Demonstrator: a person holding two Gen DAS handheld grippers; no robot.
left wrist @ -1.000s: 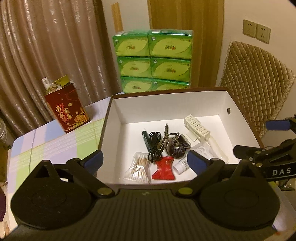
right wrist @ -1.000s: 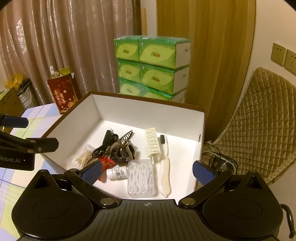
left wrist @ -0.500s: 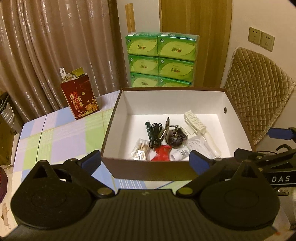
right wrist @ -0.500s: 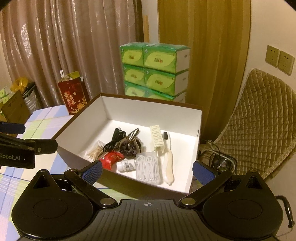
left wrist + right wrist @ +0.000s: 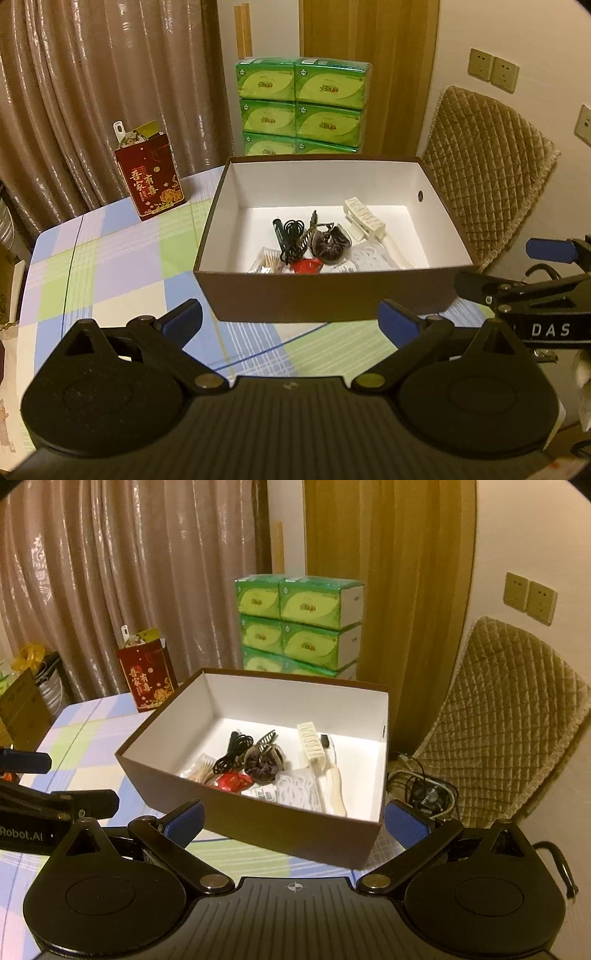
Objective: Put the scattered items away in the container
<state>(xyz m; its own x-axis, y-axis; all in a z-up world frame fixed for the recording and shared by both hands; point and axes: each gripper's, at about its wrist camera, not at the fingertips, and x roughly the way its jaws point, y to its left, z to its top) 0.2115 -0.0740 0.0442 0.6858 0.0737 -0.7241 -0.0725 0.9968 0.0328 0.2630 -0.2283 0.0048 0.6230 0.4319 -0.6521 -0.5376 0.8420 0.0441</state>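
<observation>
A brown box with a white inside [image 5: 325,299] [image 5: 266,823] stands on the checked tablecloth. In it lie a black cable [image 5: 291,236] [image 5: 232,751], a dark scrunchie [image 5: 330,243] [image 5: 264,762], a red packet [image 5: 306,266] [image 5: 232,782], cotton swabs [image 5: 267,258] [image 5: 201,771], a white comb-like piece [image 5: 364,218] [image 5: 312,744], a white floss pack [image 5: 299,790] and a cream brush [image 5: 334,786]. My left gripper [image 5: 290,319] is open and empty, in front of the box. My right gripper [image 5: 293,821] is open and empty, at the box's near right corner.
A red gift bag [image 5: 149,177] [image 5: 146,675] stands on the table's far left. Green tissue packs [image 5: 301,107] [image 5: 299,624] are stacked behind the box. A quilted chair [image 5: 484,177] [image 5: 506,716] stands to the right, with cables [image 5: 421,786] on the floor.
Both grippers have drawn back and up from above the box. The box's near wall now hides part of its contents. Both stay open.
</observation>
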